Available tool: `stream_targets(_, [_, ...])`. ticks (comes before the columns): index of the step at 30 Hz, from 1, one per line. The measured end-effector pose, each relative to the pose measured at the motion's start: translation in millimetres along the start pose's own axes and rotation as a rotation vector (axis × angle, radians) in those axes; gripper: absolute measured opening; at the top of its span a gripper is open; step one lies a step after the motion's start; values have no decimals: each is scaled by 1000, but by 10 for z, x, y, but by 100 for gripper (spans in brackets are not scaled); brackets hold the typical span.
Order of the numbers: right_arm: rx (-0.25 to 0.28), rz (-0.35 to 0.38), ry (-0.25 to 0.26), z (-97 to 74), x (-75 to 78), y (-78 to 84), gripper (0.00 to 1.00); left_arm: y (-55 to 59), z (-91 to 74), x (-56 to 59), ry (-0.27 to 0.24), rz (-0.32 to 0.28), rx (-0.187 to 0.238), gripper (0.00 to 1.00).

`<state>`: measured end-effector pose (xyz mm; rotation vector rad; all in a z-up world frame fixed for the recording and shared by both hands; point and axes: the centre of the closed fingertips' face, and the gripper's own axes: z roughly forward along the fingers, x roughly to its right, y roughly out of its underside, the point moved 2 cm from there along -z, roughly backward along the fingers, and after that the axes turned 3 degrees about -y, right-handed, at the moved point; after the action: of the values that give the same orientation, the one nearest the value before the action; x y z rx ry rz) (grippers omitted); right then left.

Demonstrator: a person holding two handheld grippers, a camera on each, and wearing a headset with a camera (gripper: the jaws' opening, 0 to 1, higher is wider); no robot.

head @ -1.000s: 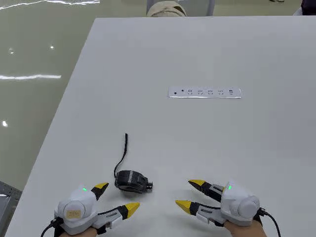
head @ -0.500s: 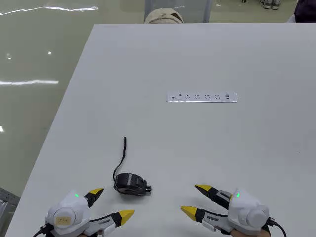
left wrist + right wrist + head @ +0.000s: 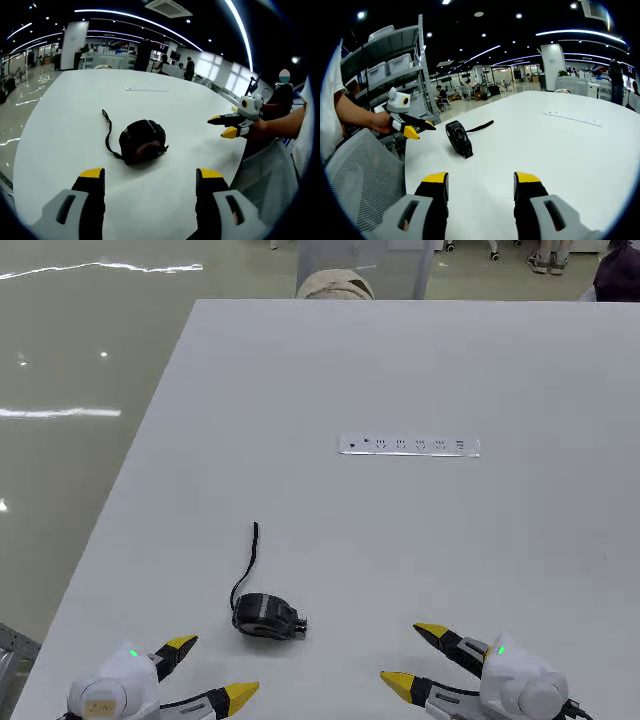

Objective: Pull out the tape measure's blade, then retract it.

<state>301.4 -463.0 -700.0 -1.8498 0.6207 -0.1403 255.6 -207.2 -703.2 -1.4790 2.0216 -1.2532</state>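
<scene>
A black tape measure (image 3: 265,616) with a black wrist strap (image 3: 247,560) lies on the white table (image 3: 400,360) near its front left. Its blade is inside the case. My left gripper (image 3: 209,670) is open at the bottom left, just short of the tape measure (image 3: 142,141), with nothing between its yellow-tipped fingers (image 3: 92,173). My right gripper (image 3: 414,655) is open at the bottom right, well to the right of the tape measure (image 3: 458,137), and holds nothing. In the left gripper view the right gripper (image 3: 226,125) comes in from the right; in the right gripper view the left gripper (image 3: 417,129) comes in from the left.
A white power strip (image 3: 408,446) lies flat on the table beyond the tape measure. The table's left edge (image 3: 120,480) drops to a shiny floor. A chair back (image 3: 335,284) stands at the far edge. Metal shelving with bins (image 3: 390,62) is behind me.
Both grippers have drawn back toward me, away from the tape measure, still open. The tape measure has not moved; the head camera has shifted a little.
</scene>
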Motion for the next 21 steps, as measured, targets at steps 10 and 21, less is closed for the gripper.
stream_targets(10, [7, 18, 25, -174, -29, 34, 58, 84, -59, 56, 9, 0, -3, 73])
stream_targets(21, [22, 13, 42, -352, -114, 26, 63, 115, -153, 38, 1, -33, 17, 75])
